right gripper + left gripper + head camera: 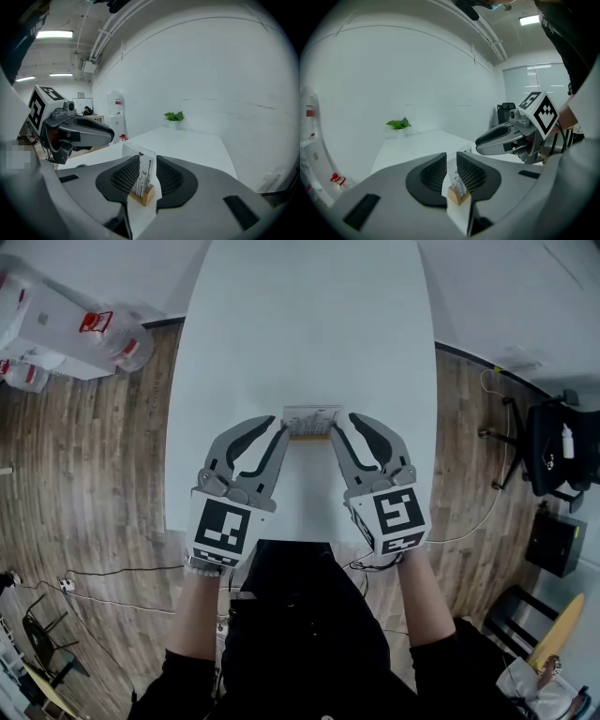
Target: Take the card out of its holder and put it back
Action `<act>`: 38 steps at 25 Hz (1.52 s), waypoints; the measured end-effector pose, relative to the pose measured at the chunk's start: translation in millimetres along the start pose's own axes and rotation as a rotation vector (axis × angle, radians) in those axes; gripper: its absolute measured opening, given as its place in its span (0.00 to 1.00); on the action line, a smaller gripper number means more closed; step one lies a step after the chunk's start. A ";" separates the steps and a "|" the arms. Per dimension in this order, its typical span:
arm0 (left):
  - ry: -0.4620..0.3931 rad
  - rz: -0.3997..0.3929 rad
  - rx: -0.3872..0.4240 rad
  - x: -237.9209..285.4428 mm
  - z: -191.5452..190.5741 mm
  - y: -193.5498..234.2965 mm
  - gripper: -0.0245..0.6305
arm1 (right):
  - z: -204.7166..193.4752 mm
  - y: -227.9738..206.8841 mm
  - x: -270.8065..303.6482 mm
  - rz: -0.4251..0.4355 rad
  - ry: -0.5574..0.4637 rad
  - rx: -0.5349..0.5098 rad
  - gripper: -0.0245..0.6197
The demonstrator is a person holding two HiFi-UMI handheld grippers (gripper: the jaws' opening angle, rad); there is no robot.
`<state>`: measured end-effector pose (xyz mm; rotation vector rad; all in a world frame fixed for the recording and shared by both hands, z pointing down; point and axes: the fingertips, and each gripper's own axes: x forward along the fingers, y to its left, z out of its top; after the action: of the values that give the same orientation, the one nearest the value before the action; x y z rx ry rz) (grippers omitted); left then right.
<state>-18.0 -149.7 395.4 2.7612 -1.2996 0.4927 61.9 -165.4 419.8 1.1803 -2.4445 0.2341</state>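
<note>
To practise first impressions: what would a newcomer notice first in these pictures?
Two grey tools, the left tool and the right tool, meet at the near end of a long white table, each with jaws apart at one end of a small card. The card stands upright in a wooden holder between them. A green plant sits at the table's far end.
</note>
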 end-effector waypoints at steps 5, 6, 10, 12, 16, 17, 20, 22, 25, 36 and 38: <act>0.028 -0.002 -0.017 12.2 -12.9 -1.0 0.14 | -12.4 -2.6 8.7 0.011 0.022 0.014 0.24; 0.034 -0.001 -0.020 14.3 -15.6 -1.7 0.14 | -14.7 -3.1 9.5 0.012 0.026 0.014 0.24; 0.055 0.003 -0.024 21.6 -25.4 -1.0 0.14 | -22.6 -4.2 15.1 0.013 0.042 0.013 0.24; 0.063 0.001 -0.023 24.5 -28.7 -0.4 0.14 | -24.8 -3.8 18.3 0.013 0.048 0.013 0.24; 0.073 -0.003 -0.023 30.5 -32.8 -3.4 0.14 | -28.1 -7.1 20.4 0.003 0.053 0.014 0.24; 0.076 -0.004 -0.024 31.9 -33.9 -4.6 0.14 | -29.0 -7.9 20.5 0.003 0.053 0.016 0.24; 0.086 -0.007 -0.022 35.0 -36.9 -6.8 0.14 | -30.7 -7.7 21.1 0.008 0.056 0.020 0.23; 0.092 -0.013 -0.019 36.7 -38.6 -7.9 0.14 | -30.8 -6.5 21.8 0.008 0.054 0.020 0.23; 0.095 -0.013 -0.021 38.5 -40.8 -5.2 0.14 | -30.0 -5.2 24.6 -0.002 0.049 0.022 0.22; 0.093 -0.018 -0.013 37.5 -42.8 0.0 0.13 | -29.1 -3.3 26.1 -0.027 0.042 0.034 0.19; 0.093 -0.019 -0.015 37.0 -43.2 0.0 0.13 | -29.2 -2.7 26.1 -0.028 0.043 0.032 0.18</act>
<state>-7.4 -169.5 447.7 2.7007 -1.2503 0.6000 58.1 -176.2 457.3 1.2093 -2.3944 0.2883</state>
